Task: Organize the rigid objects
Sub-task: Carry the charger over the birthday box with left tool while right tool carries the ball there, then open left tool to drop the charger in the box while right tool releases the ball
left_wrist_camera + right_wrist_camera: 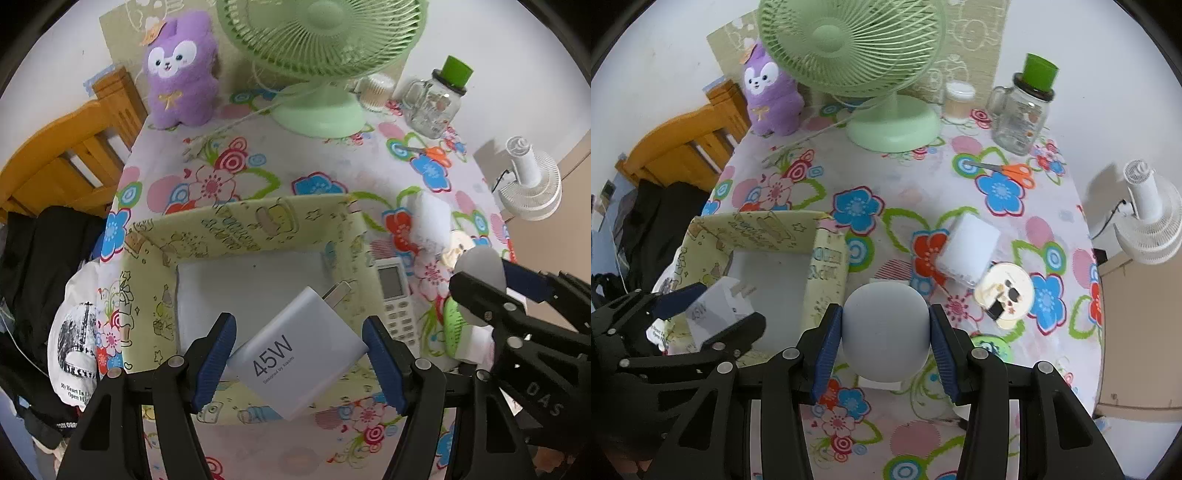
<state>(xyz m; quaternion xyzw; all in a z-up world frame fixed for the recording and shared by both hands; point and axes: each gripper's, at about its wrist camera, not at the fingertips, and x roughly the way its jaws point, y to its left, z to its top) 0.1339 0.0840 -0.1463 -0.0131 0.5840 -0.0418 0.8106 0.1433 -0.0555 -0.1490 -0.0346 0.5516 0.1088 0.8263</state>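
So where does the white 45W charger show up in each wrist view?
Left wrist: the 45W charger sits bottom centre, between the left gripper's fingers, over the patterned box.
Right wrist: lower left, held over the same box.
Shared landmark: the green fan at the table's far edge.

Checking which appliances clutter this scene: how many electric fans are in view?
2. A large pale green desk fan stands at the table's far edge beside the purple plush toy. A small white fan sits off the table's right side. Others may be hidden.
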